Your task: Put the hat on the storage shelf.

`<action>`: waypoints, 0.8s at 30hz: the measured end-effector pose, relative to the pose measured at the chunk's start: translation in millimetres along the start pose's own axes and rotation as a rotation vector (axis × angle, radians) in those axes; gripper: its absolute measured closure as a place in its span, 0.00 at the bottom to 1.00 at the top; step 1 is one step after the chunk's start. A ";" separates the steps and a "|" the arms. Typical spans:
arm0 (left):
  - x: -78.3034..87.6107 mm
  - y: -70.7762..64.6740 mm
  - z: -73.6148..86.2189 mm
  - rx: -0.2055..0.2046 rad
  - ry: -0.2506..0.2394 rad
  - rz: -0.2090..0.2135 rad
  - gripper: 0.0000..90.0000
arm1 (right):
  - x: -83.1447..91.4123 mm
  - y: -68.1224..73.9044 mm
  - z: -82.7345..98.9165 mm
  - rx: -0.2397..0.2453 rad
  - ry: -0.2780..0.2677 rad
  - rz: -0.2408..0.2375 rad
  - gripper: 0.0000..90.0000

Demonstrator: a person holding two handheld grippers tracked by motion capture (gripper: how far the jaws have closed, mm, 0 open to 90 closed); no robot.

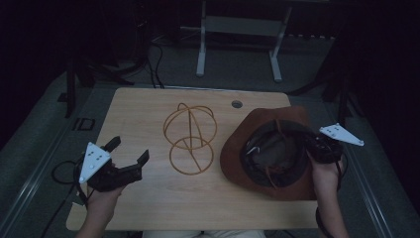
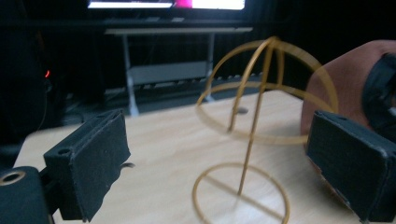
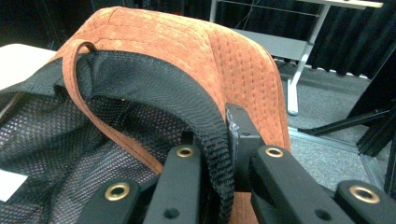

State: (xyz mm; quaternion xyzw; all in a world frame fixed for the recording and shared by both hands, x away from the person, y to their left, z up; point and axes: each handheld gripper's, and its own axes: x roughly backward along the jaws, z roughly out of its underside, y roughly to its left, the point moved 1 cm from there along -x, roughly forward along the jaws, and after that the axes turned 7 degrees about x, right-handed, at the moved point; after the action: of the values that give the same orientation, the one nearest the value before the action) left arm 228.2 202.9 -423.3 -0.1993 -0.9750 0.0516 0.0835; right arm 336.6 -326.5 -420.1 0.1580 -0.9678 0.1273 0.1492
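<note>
A brown suede hat (image 1: 247, 136) lies crown-down on the right of the wooden table (image 1: 143, 106), its black mesh lining (image 1: 272, 153) facing up. My right gripper (image 1: 317, 148) is shut on the hat's black inner band (image 3: 210, 135) at its right rim, one jaw inside and one outside. A gold wire hat stand (image 1: 190, 139) rises at the table's middle, with a round base ring (image 2: 240, 193) and a domed top (image 2: 266, 88). My left gripper (image 1: 130, 151) is open at the front left, its pads (image 2: 88, 172) apart and aimed at the stand, nothing between them.
A round cable hole (image 1: 236, 104) sits near the table's far edge. Beyond the table stands a white-legged bench frame (image 1: 237, 29) on grey floor. Dark stands and cables line the left and right sides. A brown chin strap (image 3: 74, 93) loops over the hat's lining.
</note>
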 end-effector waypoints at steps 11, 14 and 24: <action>-52.8 -59.3 -29.4 -0.074 -0.001 0.143 0.07 | 4.7 -2.4 -2.1 -0.008 -0.008 0.003 0.93; -70.3 -74.3 -31.6 -0.075 0.011 0.185 0.07 | 5.6 -2.3 -2.3 -0.009 -0.012 -0.001 0.93; -120.0 -121.7 -35.6 -0.098 0.073 0.288 0.07 | 11.6 -3.6 -10.8 -0.006 -0.034 -0.001 0.93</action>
State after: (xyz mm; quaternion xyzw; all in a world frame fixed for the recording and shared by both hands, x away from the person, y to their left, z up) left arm 297.3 46.2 -389.2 -0.3427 -0.9340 0.0083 0.1011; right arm 330.0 -329.7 -405.6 0.1601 -0.9704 0.1217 0.1334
